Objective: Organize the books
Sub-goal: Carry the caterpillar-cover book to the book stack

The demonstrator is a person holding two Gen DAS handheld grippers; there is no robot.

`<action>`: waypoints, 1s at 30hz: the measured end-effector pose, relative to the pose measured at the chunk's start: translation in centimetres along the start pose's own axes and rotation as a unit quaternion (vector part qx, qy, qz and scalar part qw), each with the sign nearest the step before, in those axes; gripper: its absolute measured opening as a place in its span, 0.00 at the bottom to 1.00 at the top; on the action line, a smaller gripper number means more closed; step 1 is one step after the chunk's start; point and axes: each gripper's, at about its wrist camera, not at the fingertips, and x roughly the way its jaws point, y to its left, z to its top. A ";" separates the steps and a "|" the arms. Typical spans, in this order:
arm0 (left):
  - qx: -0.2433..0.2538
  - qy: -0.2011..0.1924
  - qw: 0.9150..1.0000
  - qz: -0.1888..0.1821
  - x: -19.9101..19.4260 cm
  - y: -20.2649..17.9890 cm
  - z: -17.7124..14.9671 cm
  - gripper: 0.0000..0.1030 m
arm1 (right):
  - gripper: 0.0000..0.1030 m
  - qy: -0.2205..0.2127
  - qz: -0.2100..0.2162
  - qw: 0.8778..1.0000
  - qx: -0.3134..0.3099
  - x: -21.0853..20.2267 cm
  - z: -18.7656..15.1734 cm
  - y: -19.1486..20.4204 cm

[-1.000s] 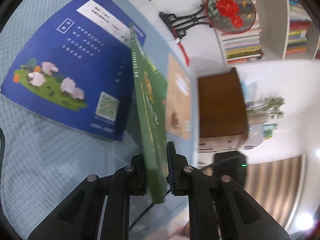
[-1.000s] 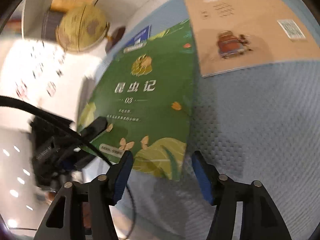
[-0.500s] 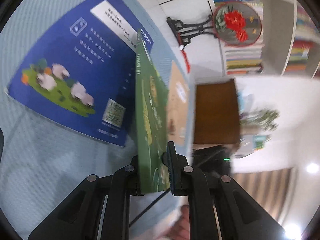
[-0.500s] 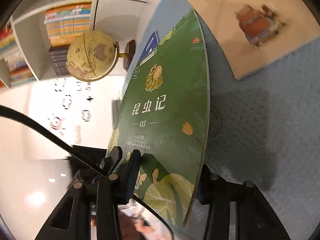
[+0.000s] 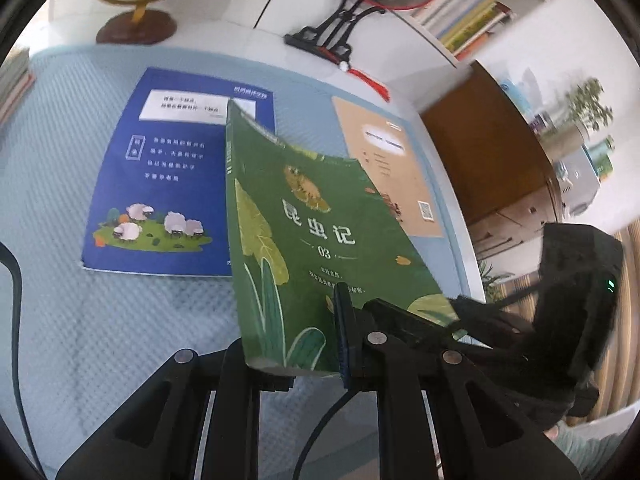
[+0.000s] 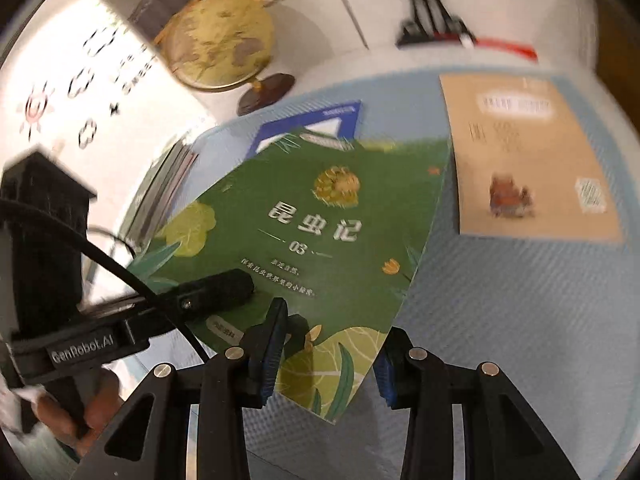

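While my left gripper (image 5: 304,344) pinches the near bottom edge of the green book (image 5: 304,236), my right gripper (image 6: 326,354) is closing around the same book's near corner, its blue pads not yet pressing. Three books show: the green one, lifted and tilted above the blue mat (image 5: 100,320), long axis running away from me, cover reading "昆虫记 03"; a blue book (image 5: 168,184) and a tan book (image 5: 384,168) lie flat on either side. One globe (image 6: 220,40) stands beyond, and "GenRobot.AI" marks my left gripper.

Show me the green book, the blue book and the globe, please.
green book (image 5: 320,232): left wrist view, front cover by the title.
blue book (image 5: 160,184): left wrist view, cover's middle.
globe (image 6: 220,40): right wrist view, the yellow sphere.
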 end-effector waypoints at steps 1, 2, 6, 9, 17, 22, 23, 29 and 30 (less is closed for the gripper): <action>0.005 -0.002 1.000 -0.001 -0.7 0.1 -0.1 0.12 | 0.37 -0.005 -0.011 1.000 -0.019 -0.4 -0.2 0.9; 0.006 -0.002 1.000 -0.003 -1.2 0.1 0.0 0.12 | 0.36 -0.010 -0.021 0.999 -0.035 -0.8 -0.4 1.8; -0.006 -0.007 1.000 -0.027 -3.7 1.5 0.1 0.12 | 0.36 -0.030 -0.039 0.997 -0.058 -2.0 -0.7 4.1; -0.015 -0.019 0.999 -0.035 -5.9 2.6 0.3 0.12 | 0.36 -0.042 -0.044 0.996 -0.071 -2.2 -0.3 6.5; -0.011 -0.091 0.996 -0.007 -14.3 6.7 1.0 0.12 | 0.37 -0.075 -0.005 0.993 -0.091 -2.5 2.3 14.7; -0.022 -0.125 0.992 0.026 -19.2 12.1 1.7 0.12 | 0.37 -0.086 0.035 0.990 -0.110 0.4 4.5 20.8; -0.023 -0.127 0.991 0.035 -20.0 13.3 2.0 0.12 | 0.37 -0.087 0.040 0.989 -0.116 1.3 4.9 22.3; -0.036 -0.132 0.989 0.060 -23.6 20.3 3.7 0.13 | 0.37 -0.076 0.060 0.986 -0.132 6.6 7.0 29.4; -0.040 -0.130 0.989 0.060 -23.8 21.4 4.0 0.13 | 0.37 -0.072 0.061 0.987 -0.132 7.6 7.3 30.5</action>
